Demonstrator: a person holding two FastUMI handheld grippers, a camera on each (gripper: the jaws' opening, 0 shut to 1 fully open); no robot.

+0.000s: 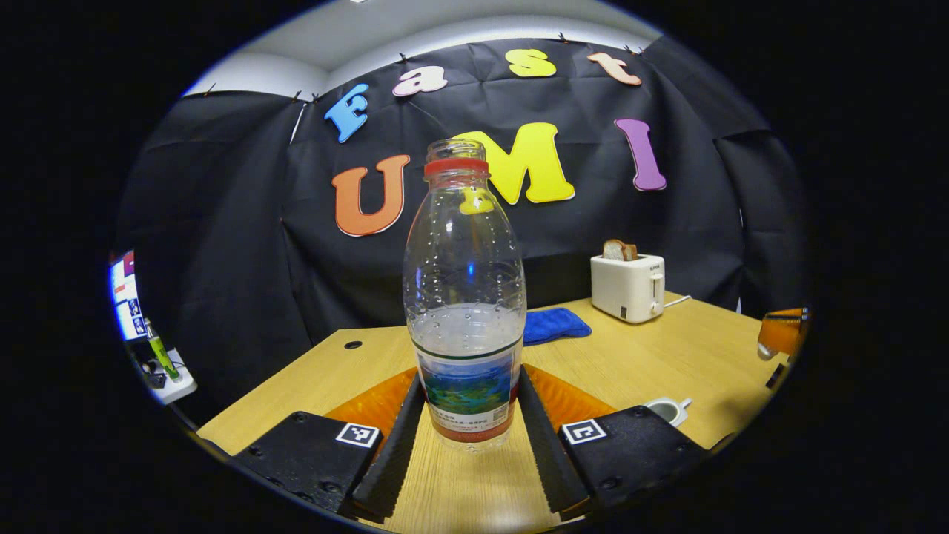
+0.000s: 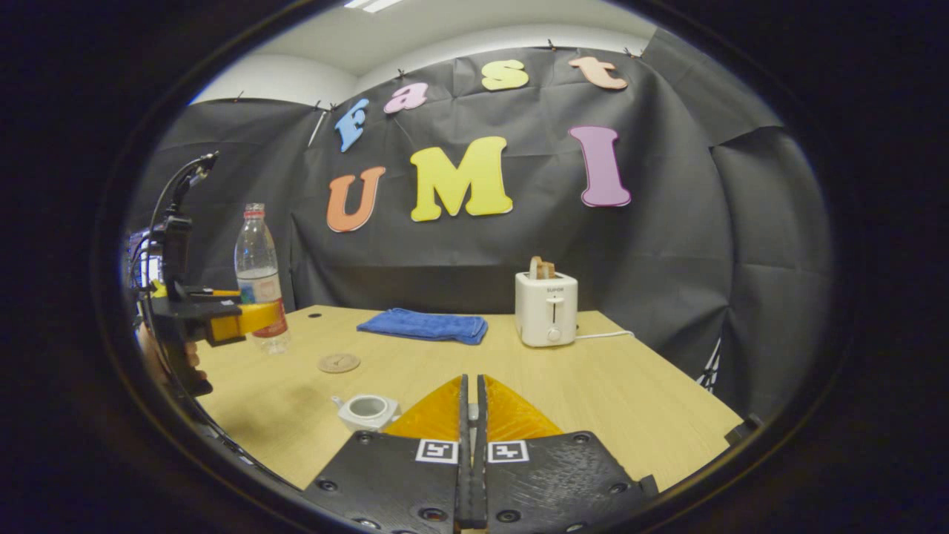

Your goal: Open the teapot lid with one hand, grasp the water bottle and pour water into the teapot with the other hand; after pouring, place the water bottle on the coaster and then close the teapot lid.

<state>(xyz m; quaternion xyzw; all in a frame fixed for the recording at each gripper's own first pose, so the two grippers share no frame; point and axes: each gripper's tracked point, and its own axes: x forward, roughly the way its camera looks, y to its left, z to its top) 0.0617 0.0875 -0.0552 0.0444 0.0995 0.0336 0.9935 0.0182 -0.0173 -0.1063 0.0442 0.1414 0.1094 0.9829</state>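
Note:
A clear water bottle, uncapped with a red neck ring and about half full, stands upright between the fingers of my left gripper. Both fingers press on its labelled lower part, and its base looks level with the table. The right gripper view shows this bottle far left with the left gripper around it. My right gripper is shut on a small pale piece, the teapot lid. The white teapot sits open just left of those fingers. A round coaster lies between teapot and bottle.
A folded blue cloth lies near the back of the wooden table. A white toaster holding bread stands to its right, its cord trailing off. A hand holds the left gripper at the table's left edge.

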